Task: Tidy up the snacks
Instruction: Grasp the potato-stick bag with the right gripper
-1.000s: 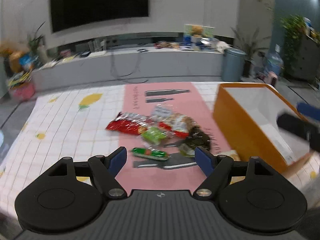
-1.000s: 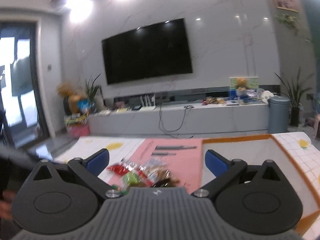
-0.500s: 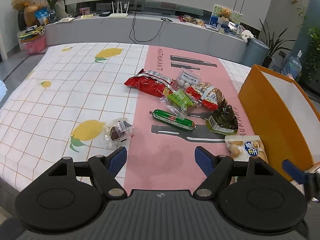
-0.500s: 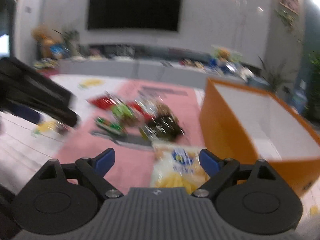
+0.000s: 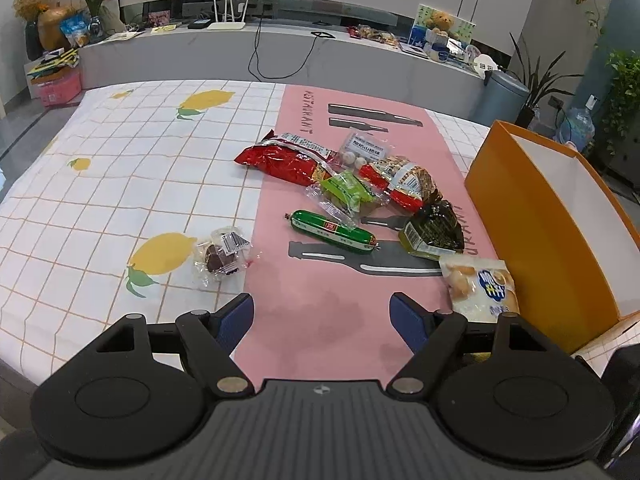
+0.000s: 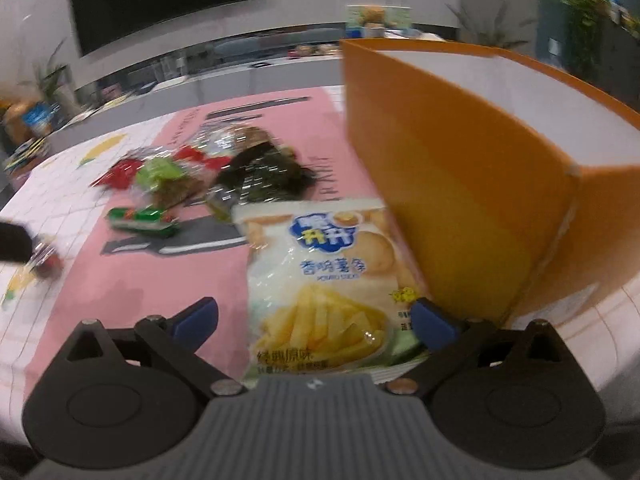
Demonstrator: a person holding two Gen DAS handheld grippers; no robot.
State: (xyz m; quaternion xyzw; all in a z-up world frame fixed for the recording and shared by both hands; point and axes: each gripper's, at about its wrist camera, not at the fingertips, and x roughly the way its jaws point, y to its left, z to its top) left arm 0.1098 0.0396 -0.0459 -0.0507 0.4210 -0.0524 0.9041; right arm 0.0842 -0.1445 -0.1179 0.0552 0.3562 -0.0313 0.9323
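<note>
Mostly the right-wrist view is smeared, so the far snacks (image 6: 192, 176) blur together and the chip bag's (image 6: 332, 280) near end is hidden under the right gripper (image 6: 314, 320). Since a second ago that gripper has dropped from facing the TV to this bag, its fingers just opening wide, bag between them untouched. "POTATO STICKS" reads on it; the mat (image 5: 320, 320) says "RESTAURANT". Left gripper (image 5: 322, 316) fingers are spread, empty. The bag lies beside the orange box (image 6: 460, 168).

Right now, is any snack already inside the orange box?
No, the orange box shows only bare white inside walls where visible, and the snacks, such as the green sausage, lie on the table.
</note>
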